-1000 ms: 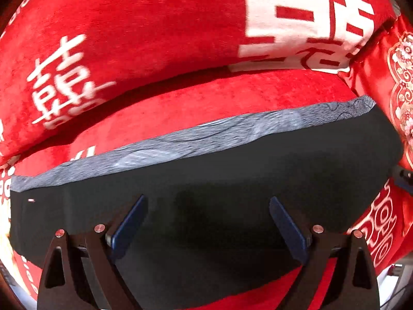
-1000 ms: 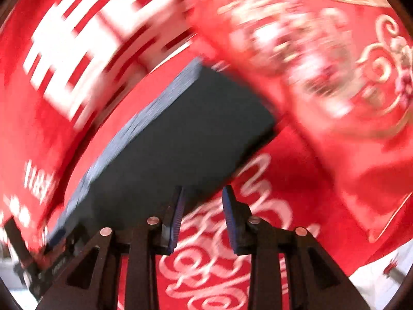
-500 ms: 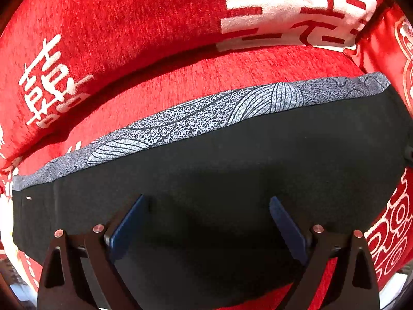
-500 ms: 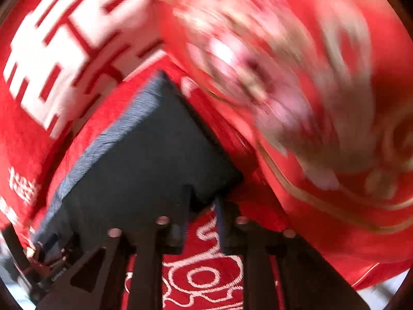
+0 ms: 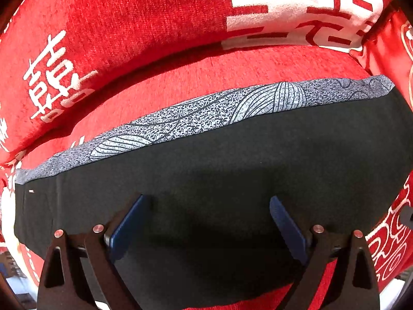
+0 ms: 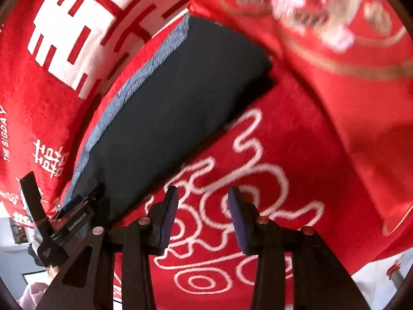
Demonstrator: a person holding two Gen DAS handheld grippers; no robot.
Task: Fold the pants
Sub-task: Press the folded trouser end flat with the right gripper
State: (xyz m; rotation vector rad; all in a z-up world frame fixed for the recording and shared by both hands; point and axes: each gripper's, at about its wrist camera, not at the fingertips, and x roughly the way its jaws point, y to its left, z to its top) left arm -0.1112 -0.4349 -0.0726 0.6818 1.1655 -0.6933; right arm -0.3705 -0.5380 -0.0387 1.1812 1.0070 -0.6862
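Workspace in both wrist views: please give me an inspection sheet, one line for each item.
Surface: red cover with white patterns.
Job's things: dark pants lie folded flat, grey patterned band along the far edge.
Clutter: red cushion behind; embroidered red cushion beside.
Grippers: left gripper open over the pants; right gripper open over the cover, holding nothing.
Cables: nothing seen.
Surroundings: blurred, cannot tell.

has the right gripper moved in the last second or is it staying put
Yes. The right gripper has backed off the folded pants onto the red cover beside them, and its fingers, nearly together a second ago, now stand apart.
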